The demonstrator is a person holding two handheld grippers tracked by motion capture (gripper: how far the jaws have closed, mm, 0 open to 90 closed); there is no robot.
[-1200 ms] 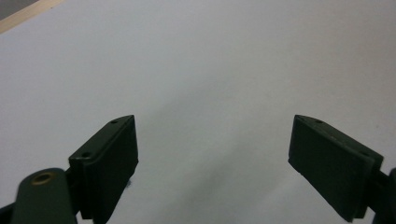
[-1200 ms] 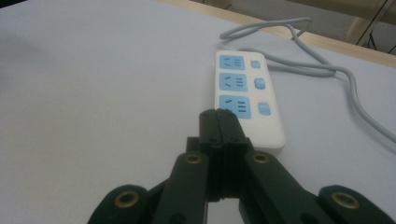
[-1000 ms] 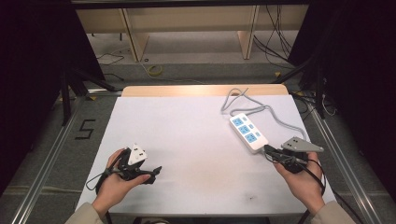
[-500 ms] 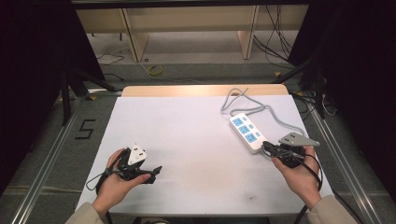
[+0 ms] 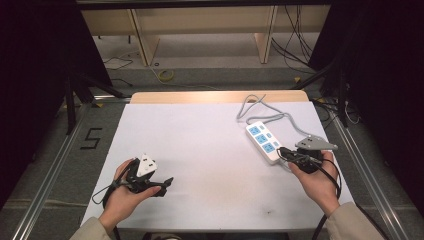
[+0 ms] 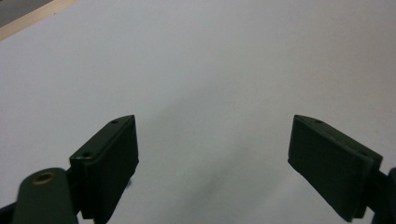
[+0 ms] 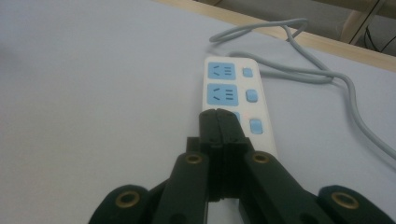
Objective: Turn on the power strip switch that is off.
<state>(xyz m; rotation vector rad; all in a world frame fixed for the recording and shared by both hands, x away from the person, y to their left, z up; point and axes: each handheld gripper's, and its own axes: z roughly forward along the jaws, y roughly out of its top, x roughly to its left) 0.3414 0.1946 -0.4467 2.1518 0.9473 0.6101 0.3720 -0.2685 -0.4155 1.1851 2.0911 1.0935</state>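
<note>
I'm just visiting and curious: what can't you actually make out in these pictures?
- Nearest socket of the power strip: right gripper view, covered by the shut right gripper.
- Whether those tips touch the strip: unclear.
- Where the grey cable ends: high view, lost past the table's far edge.

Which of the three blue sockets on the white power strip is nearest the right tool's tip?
The end socket farthest from the grey cable; the shut right tool half covers it, the other two lie clear.

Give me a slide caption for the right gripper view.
Shut right tool poised over the near end of a white power strip.
</note>
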